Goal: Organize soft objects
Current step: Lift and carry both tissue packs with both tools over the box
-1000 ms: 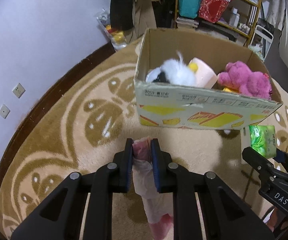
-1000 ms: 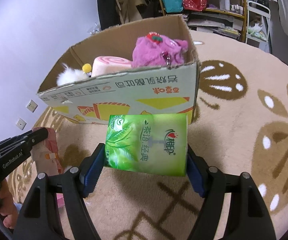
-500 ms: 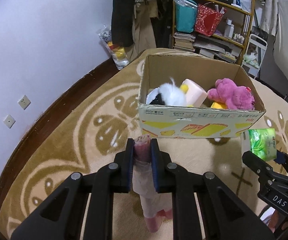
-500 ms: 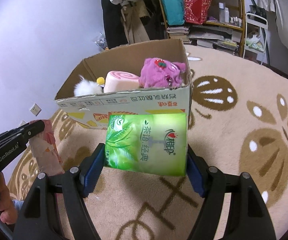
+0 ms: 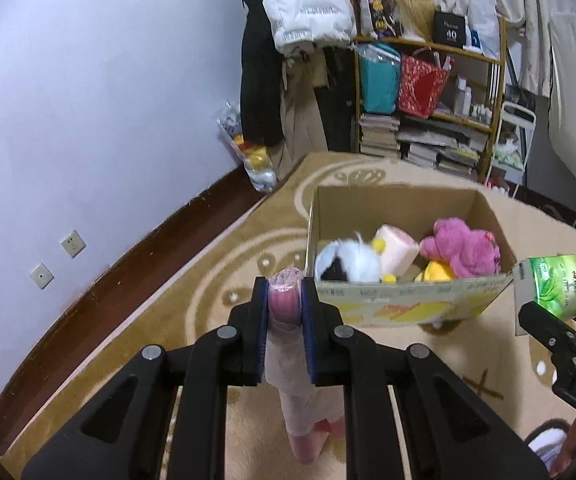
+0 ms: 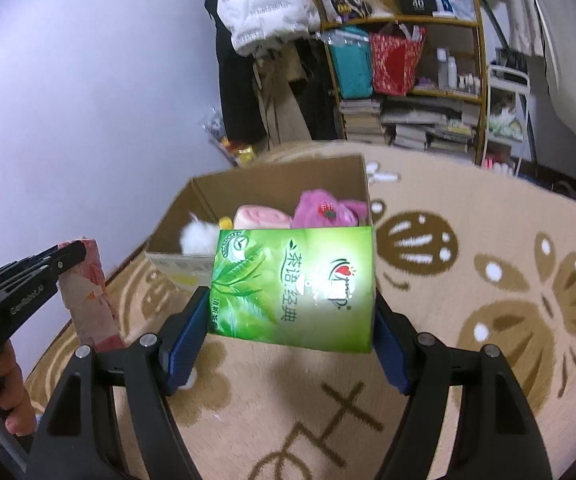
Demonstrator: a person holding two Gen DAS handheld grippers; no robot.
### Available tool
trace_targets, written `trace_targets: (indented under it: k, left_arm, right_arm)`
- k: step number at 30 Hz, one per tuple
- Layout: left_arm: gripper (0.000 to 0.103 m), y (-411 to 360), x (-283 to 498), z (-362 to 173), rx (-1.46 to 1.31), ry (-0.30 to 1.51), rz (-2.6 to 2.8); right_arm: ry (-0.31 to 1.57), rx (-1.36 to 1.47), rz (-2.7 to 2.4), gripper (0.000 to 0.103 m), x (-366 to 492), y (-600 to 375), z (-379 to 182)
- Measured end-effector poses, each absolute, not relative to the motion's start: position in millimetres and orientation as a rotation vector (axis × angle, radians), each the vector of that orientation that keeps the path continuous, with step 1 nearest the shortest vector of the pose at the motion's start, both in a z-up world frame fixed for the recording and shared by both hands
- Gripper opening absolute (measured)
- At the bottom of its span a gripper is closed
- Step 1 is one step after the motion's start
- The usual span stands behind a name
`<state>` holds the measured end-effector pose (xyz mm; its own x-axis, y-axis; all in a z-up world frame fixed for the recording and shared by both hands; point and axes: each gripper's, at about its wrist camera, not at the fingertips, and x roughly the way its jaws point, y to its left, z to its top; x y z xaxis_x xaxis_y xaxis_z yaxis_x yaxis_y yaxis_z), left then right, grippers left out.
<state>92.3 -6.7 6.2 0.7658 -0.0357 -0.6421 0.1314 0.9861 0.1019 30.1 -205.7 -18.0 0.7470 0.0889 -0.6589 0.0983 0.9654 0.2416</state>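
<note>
Higher now: tissue pack (image 6: 294, 286) between pads (image 6: 185, 330).

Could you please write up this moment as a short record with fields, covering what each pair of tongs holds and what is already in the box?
left tongs: shut on a pink soft pack that hangs down below them
right tongs: shut on a green tissue pack, held by its two ends
cardboard box: open-topped, on the patterned carpet
box contents: white fluffy toy, pink roll-shaped plush, magenta plush, something yellow
both packs: outside the box, on its near side
</note>
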Motion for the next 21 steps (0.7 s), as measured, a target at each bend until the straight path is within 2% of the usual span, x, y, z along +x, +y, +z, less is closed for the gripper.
trace_targets:
  k: [11,21]
  left_arm:
    - [0.014,-10.0,87.6,47.8,0.156,0.567,-0.085]
    - [0.014,-30.1,109.0,71.7,0.163,0.49,-0.11]
  right_arm:
    - [0.622,0.256,-0.009,0.079,27.0,-207.2,20.6]
    - [0.599,0.231,-0.01,0.079,46.7,-208.3,27.3]
